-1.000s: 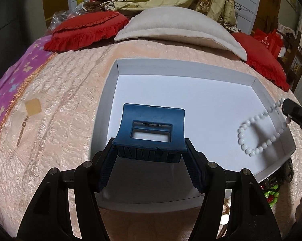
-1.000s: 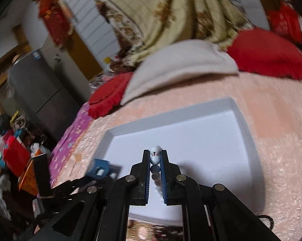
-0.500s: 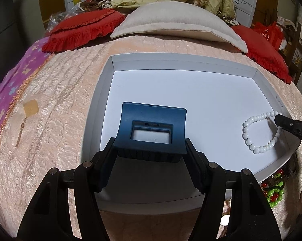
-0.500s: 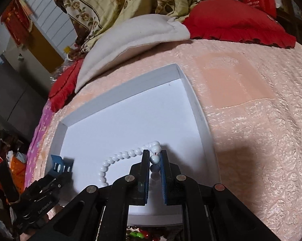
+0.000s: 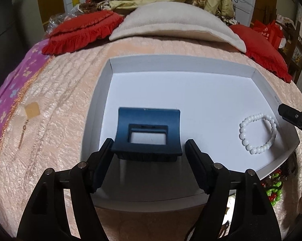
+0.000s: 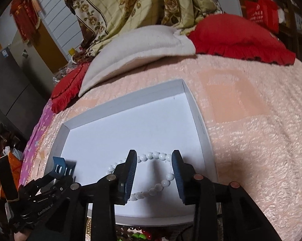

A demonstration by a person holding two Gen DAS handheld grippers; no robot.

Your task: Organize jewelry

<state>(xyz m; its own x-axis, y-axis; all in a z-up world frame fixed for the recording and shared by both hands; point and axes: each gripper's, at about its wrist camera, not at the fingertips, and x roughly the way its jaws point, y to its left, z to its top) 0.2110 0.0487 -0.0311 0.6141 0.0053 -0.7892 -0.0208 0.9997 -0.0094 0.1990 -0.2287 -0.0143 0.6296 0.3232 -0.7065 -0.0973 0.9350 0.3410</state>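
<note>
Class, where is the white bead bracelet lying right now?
The bracelet lies flat in the white tray, near its right wall in the left wrist view, far from the blue hair clip. The opening right gripper straddles it without touching.

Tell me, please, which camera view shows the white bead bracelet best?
The left wrist view: the whole white bead bracelet lies as an unbroken loop in the white tray. In the right wrist view, the opening right tool straddles it and hides parts of the loop.

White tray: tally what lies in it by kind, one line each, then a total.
Blue hair claw clip: 1
White bead bracelet: 1
Total in the white tray: 2
</note>
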